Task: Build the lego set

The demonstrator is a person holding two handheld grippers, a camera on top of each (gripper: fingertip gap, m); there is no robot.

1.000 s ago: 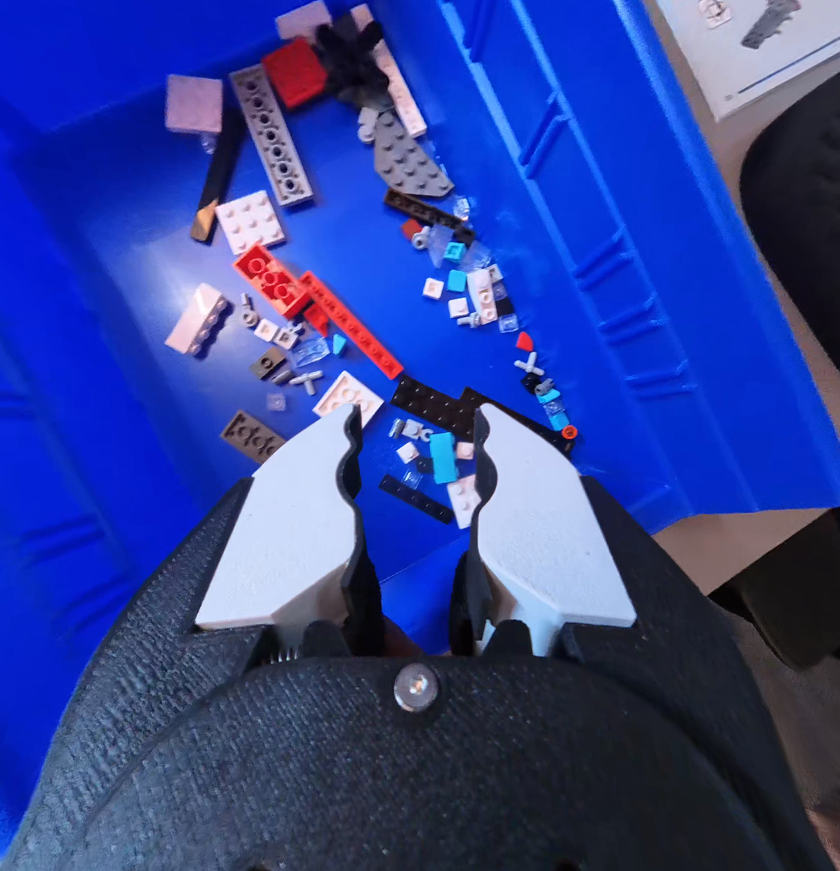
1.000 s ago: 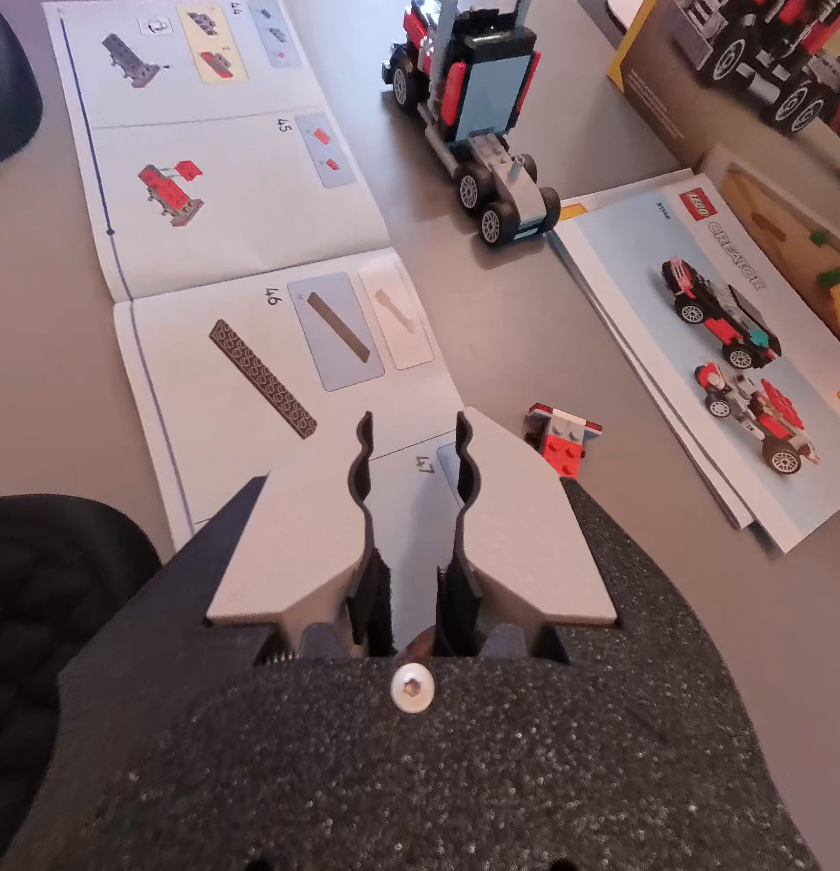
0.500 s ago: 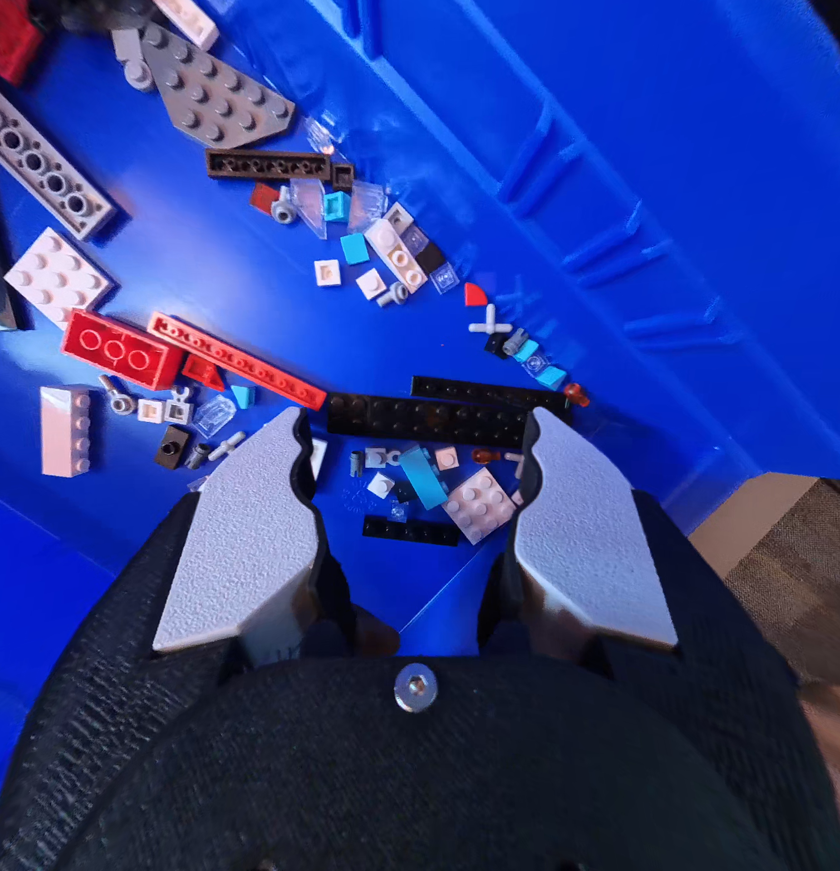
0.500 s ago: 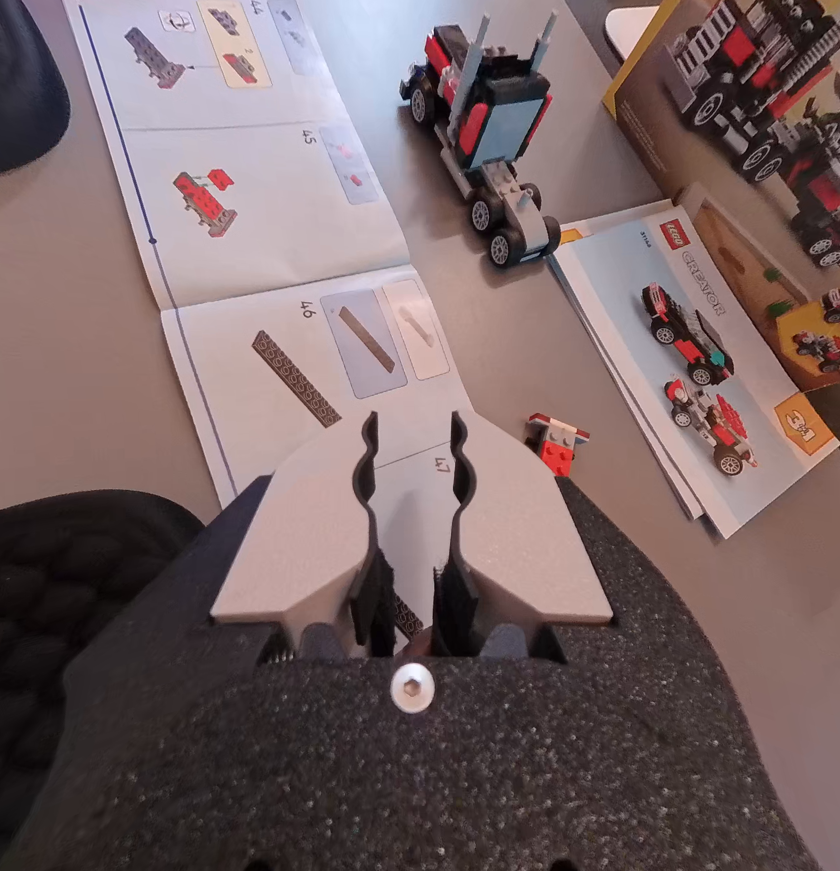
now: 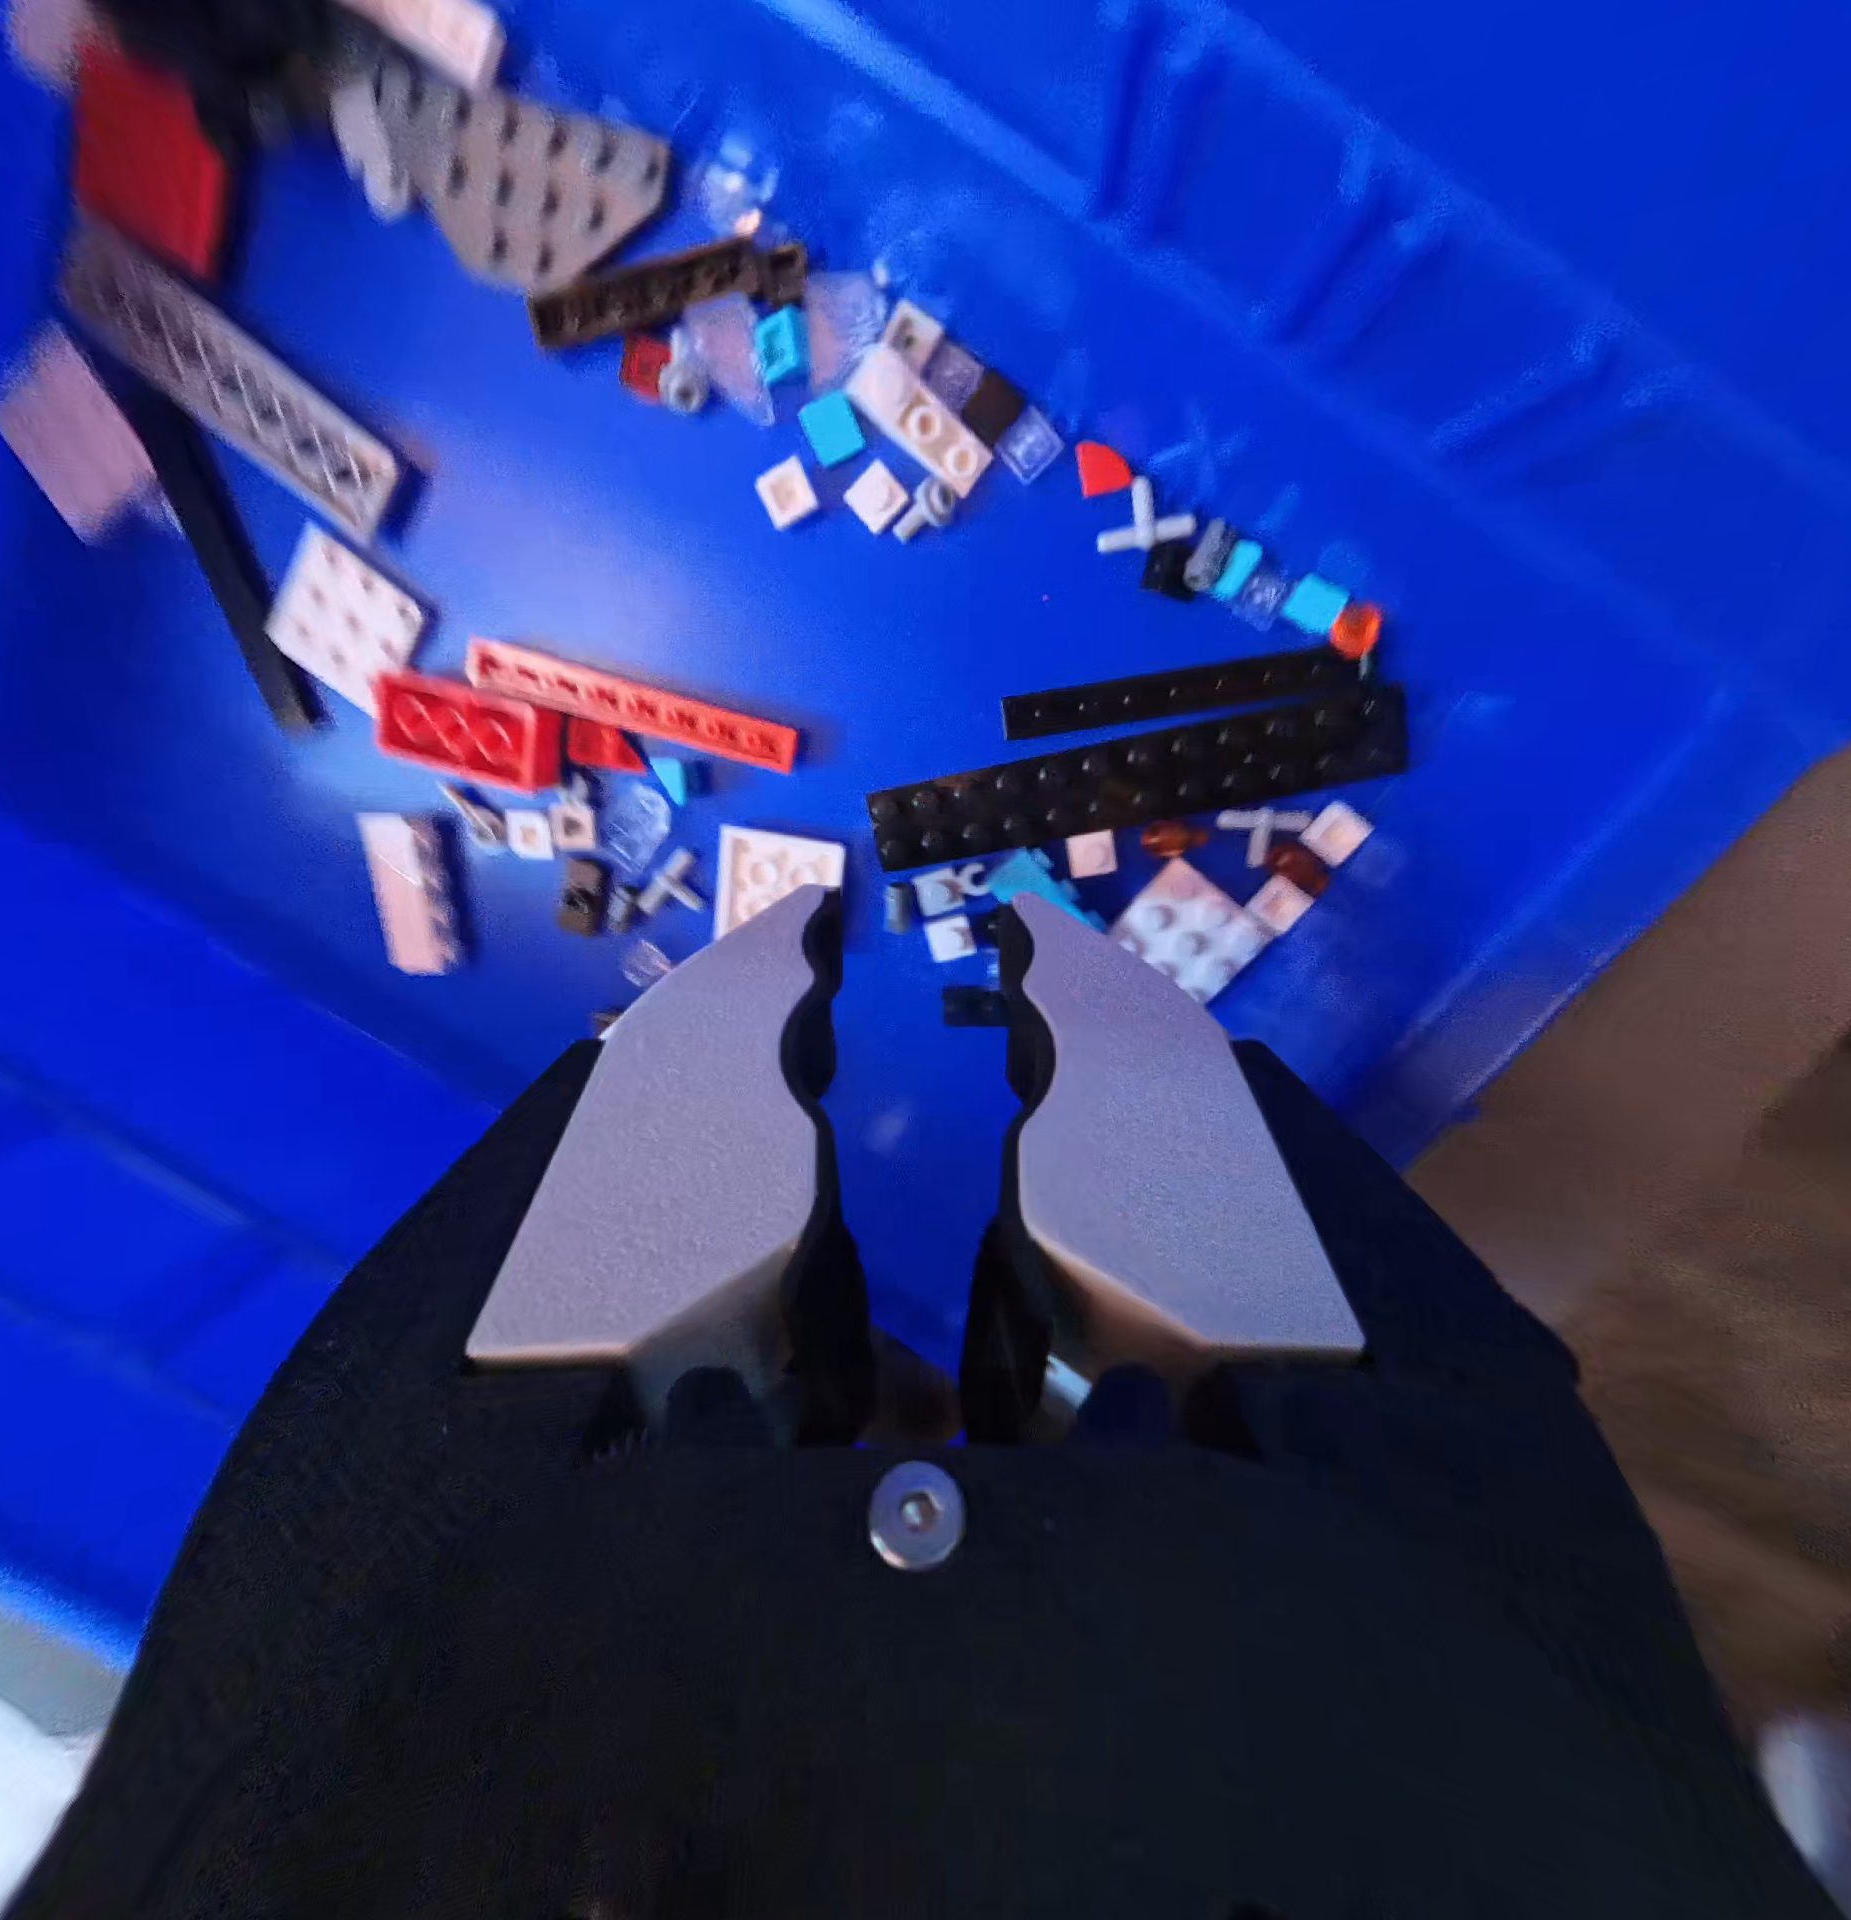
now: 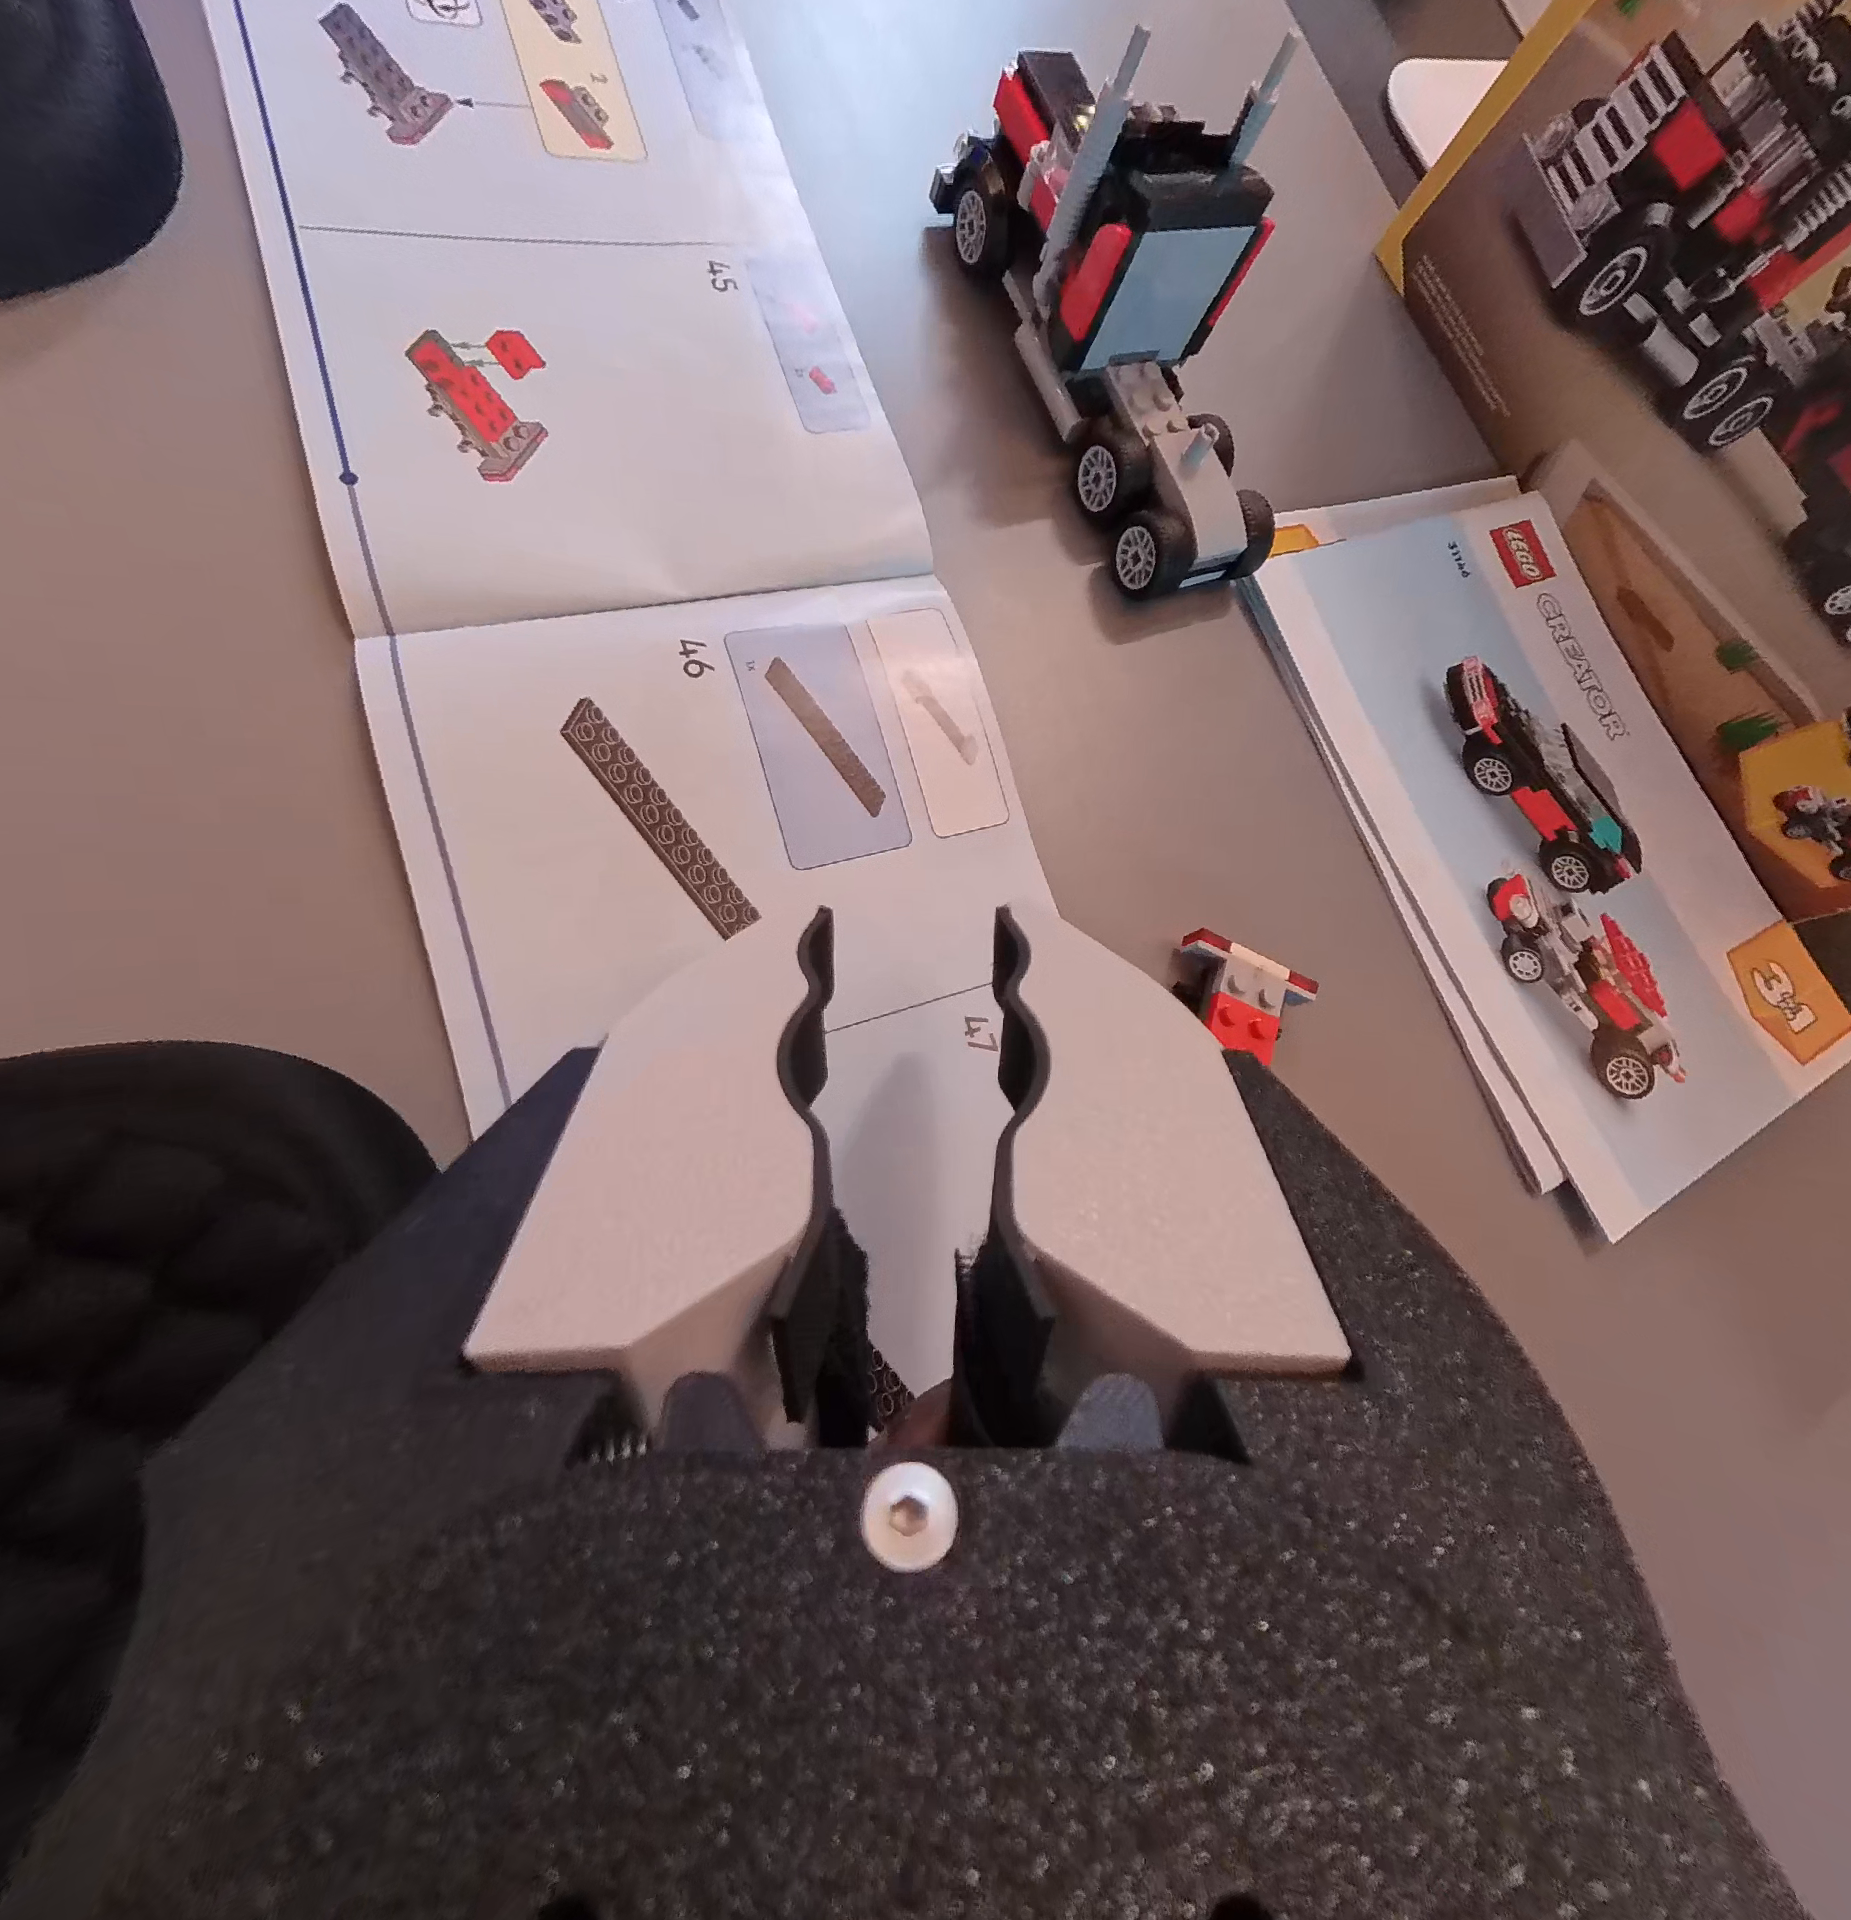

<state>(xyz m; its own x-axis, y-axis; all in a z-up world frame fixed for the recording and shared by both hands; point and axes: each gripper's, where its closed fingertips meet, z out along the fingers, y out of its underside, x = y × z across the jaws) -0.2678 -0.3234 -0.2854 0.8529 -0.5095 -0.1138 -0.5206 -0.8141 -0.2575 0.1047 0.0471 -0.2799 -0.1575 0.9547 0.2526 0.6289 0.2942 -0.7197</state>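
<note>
The left gripper (image 5: 916,914), narrowed since a moment ago yet empty, is being aimed at the bin's (image 5: 1523,312) corner pieces; the right gripper (image 6: 908,925) is being held parted, empty.

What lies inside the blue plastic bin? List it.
The blue plastic bin holds loose Lego pieces, including a long black studded plate and a red brick. The left gripper covers some of the floor.

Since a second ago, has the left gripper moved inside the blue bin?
Yes. The left gripper has pushed deeper into the blue bin, toward the long black plate, and its jaws, wider half a second ago, have narrowed again.
</note>
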